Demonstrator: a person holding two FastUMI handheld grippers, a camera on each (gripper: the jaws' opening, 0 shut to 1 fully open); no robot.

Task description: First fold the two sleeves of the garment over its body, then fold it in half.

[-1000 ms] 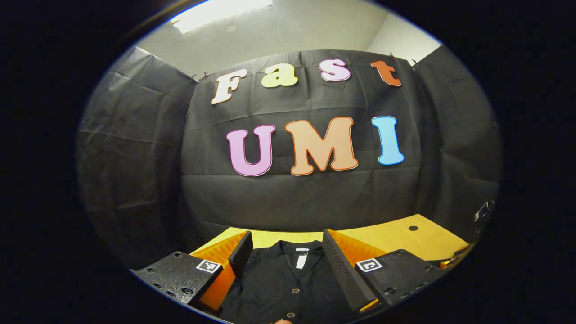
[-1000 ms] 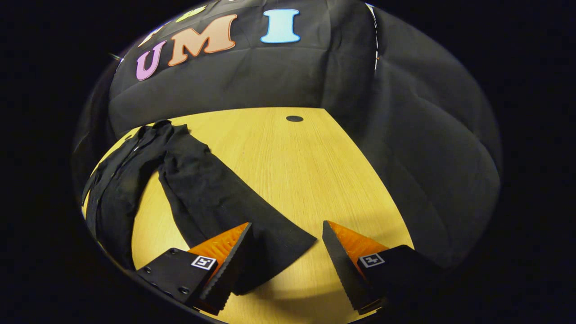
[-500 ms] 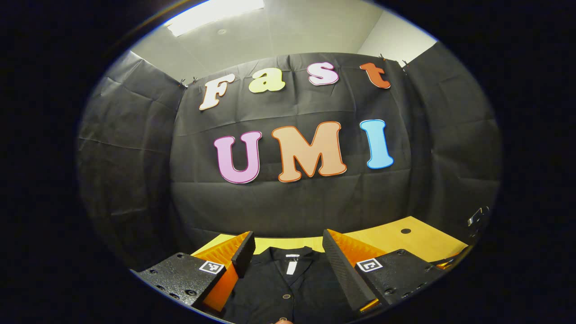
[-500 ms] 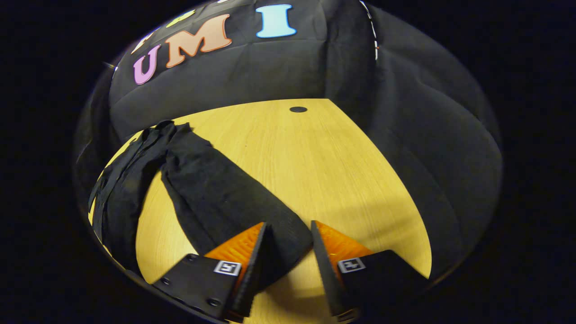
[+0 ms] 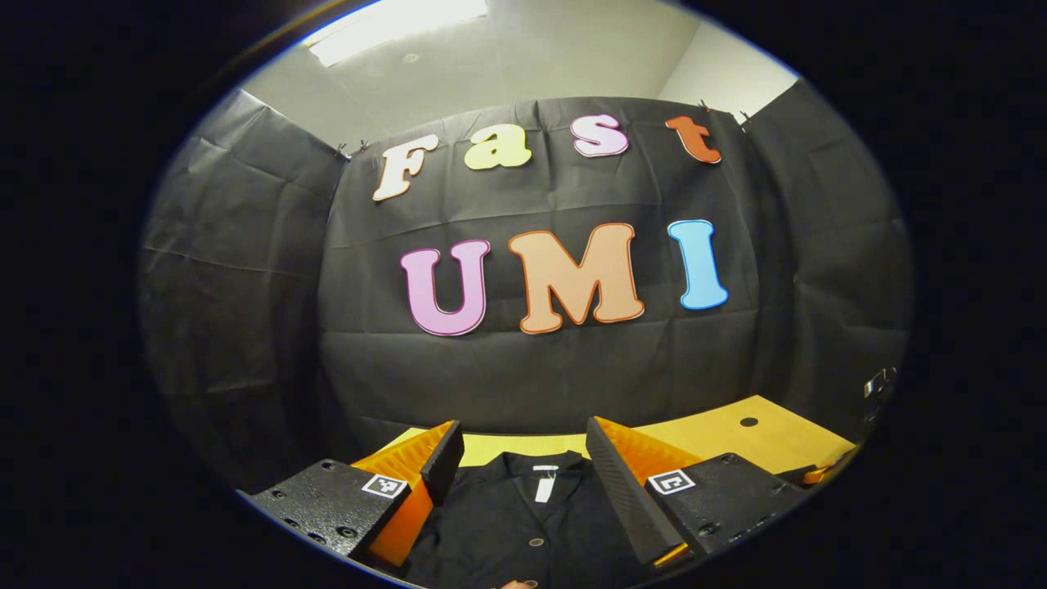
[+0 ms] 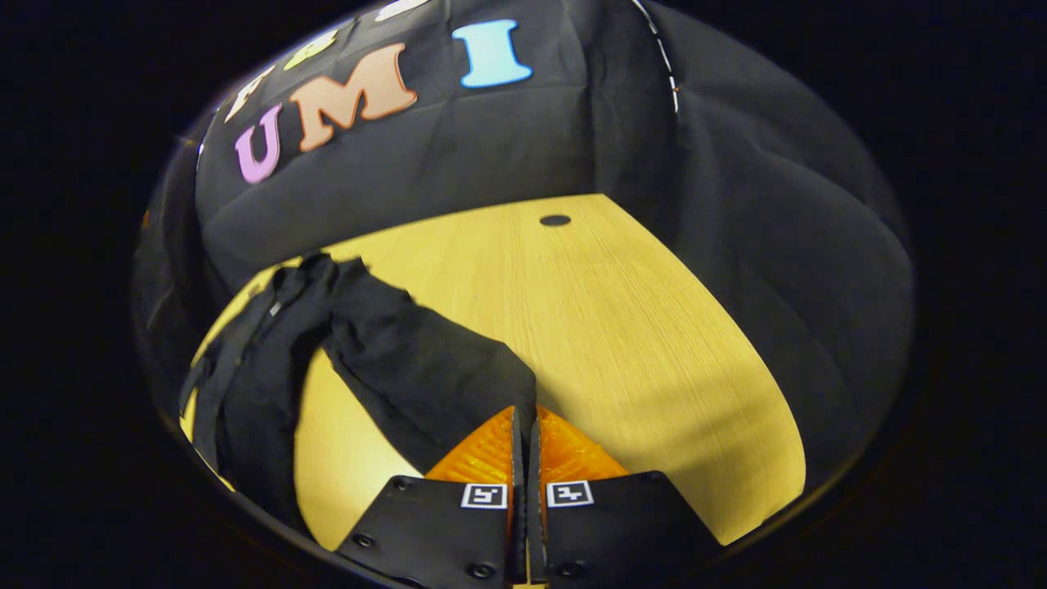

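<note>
Your right hand-held gripper (image 6: 523,425) is pinched nearly closed on the cuff end of the black shirt's sleeve (image 6: 425,360), which runs from the fingers back toward the shoulder across the yellow wooden table (image 6: 638,327). The shirt's body (image 6: 245,384) lies bunched in a dark heap at the left of the right gripper view, with bare tabletop between it and the sleeve. Your left hand-held gripper (image 5: 523,458) is spread wide and holds nothing; it hangs above the shirt's collar (image 5: 544,470), where a white neck label and small buttons run down the placket. The main risk, as it looks from here, is that the grip on the cuff is thin: if only the edge of the cloth sits between the fingers, the sleeve may slip free as you carry it over. Pulling too hard could also drag the whole shirt across the table, since nothing pins the body down. The body is already rumpled, so a sleeve laid on it may fold unevenly. A small dark hole (image 6: 554,220) sits in the table near the far edge, well apart from the shirt. Nothing stands between the sleeve and the body.
</note>
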